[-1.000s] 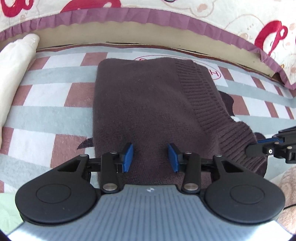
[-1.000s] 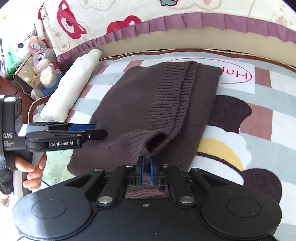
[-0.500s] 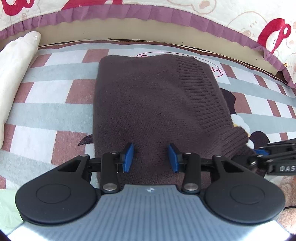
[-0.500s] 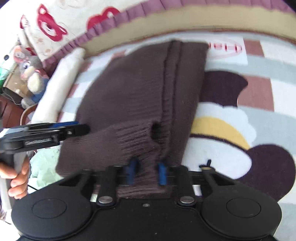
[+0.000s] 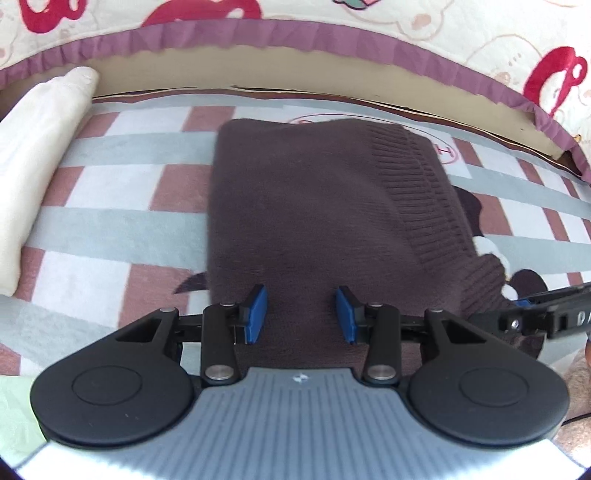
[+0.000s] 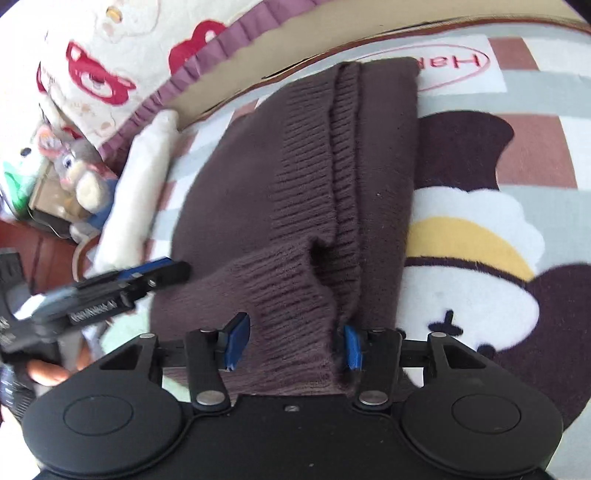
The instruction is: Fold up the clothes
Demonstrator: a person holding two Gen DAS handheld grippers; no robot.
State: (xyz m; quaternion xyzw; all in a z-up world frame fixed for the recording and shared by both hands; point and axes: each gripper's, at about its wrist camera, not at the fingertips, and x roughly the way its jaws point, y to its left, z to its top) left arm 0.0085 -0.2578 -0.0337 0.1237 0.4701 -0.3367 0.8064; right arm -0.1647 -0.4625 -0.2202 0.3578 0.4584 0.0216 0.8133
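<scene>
Left wrist view has my left gripper (image 5: 301,314) low over the near end of the brown sweater (image 5: 314,221), its 2 blue pads spread wide with knit showing between them and nothing pinched. The sweater lies on the patterned blanket (image 5: 110,229) as a long, narrow folded strip, its long axis running straight away from me toward the ruffled bed edge (image 5: 295,35).

In the right wrist view my right gripper (image 6: 293,341) is also spread apart, straddling the ribbed cuff (image 6: 291,291) at the strip's near right corner without clamping it.

Both tools sit at the same near short edge, left at the middle, right at the corner. My judgement: any further fold would carry this near end along that axis toward the far end.
</scene>
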